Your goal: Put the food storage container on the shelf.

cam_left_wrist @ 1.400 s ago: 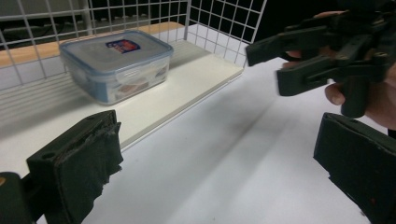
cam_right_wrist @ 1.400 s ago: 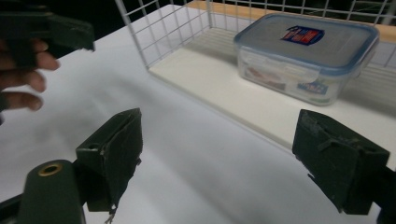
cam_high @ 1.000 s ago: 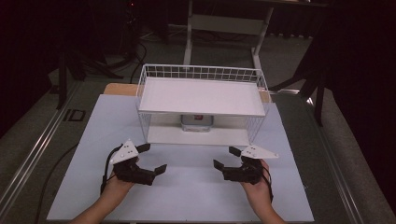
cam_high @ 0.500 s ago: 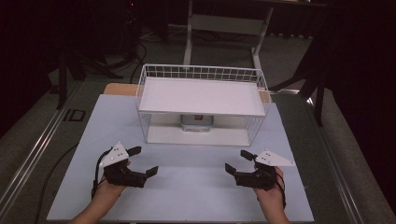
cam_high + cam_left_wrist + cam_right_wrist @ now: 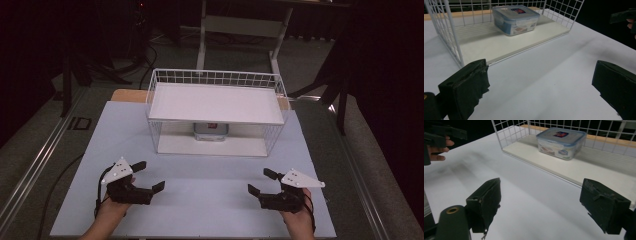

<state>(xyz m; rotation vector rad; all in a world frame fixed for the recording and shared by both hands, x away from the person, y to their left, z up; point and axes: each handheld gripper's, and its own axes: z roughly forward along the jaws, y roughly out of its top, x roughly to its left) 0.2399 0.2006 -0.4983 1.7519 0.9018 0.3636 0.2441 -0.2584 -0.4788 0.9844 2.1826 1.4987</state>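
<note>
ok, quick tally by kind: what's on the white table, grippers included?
White wire shelf rack: 1
Clear plastic lidded food container, on the rack's lower board: 1
Black two-jaw grippers, left and right, both open: 2
Total: 4

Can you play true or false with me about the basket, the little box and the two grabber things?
1. The plastic box sits inside the wire basket, on the bottom. True.
2. The left gripper is squeezing the box. False: its jaws are open with nothing between them, above the white table.
3. The right gripper is open. True.
4. The box has no lid. False: a lid with a label covers it.
5. A white shelf lies across the basket top. True.
</note>
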